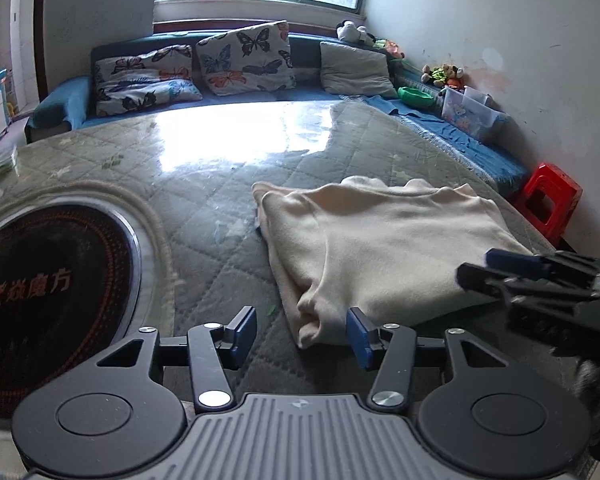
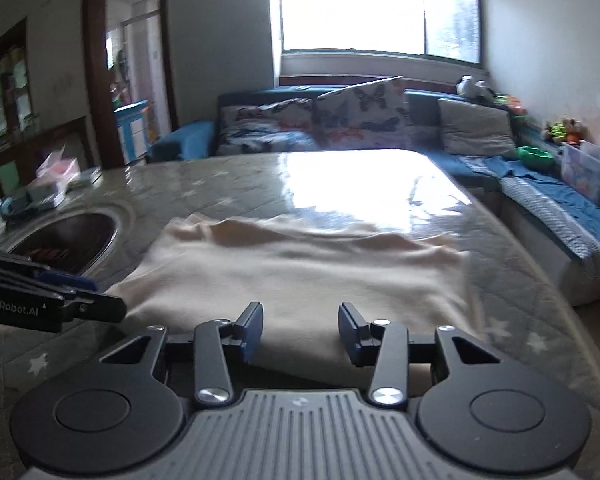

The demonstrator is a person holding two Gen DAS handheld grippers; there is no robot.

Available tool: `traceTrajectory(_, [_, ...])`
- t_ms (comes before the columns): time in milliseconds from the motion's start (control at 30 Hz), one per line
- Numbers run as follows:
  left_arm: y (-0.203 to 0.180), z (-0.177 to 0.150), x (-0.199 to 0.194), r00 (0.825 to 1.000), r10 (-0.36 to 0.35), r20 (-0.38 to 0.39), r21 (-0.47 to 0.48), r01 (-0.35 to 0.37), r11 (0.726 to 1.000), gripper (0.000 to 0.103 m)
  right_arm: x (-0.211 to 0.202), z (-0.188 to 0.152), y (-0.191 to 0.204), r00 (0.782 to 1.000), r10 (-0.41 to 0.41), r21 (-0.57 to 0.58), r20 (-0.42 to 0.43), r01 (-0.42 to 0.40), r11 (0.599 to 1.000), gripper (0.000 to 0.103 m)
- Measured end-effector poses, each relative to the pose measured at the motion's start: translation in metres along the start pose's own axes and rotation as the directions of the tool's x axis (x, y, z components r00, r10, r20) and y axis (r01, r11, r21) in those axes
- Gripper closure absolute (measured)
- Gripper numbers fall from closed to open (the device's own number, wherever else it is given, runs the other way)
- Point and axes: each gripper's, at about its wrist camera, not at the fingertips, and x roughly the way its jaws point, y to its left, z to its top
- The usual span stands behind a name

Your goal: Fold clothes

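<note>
The cream garment (image 1: 384, 248), already doubled into a rough rectangle, lies flat on the quilted bench (image 1: 204, 200) at its near right part, well apart from the round black cooktop (image 1: 52, 280) set into the bench at the left. What the coming move turns on is the garment's near edge. It runs left to right just in front of both claws, and each claw stands at one end of it. The left claw (image 1: 302, 330) is at the near left corner, where the cloth bunches into a small fold. Its jaws stand part open, with that corner lying between them; the right pad (image 1: 358, 336) sits right by the cloth, but I cannot tell whether it touches, and nothing is clamped. The right claw (image 2: 300, 330) hangs over the near edge further right, jaws also part open and empty, the cloth spreading away from it toward the far side. Judging by this, the next fold likely calls for both near corners pinched and carried away toward the far edge.
</note>
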Motion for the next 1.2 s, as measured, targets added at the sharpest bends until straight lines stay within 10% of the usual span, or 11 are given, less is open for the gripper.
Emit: traceTrajectory(1200, [-0.007,-0.057,-0.052,0.995,0.098,-0.015,0.008,-0.098,0.995,0.0,-0.042,-0.035,0.022,0.989,-0.133,0.043,-0.058,0.136,0.99,0.0])
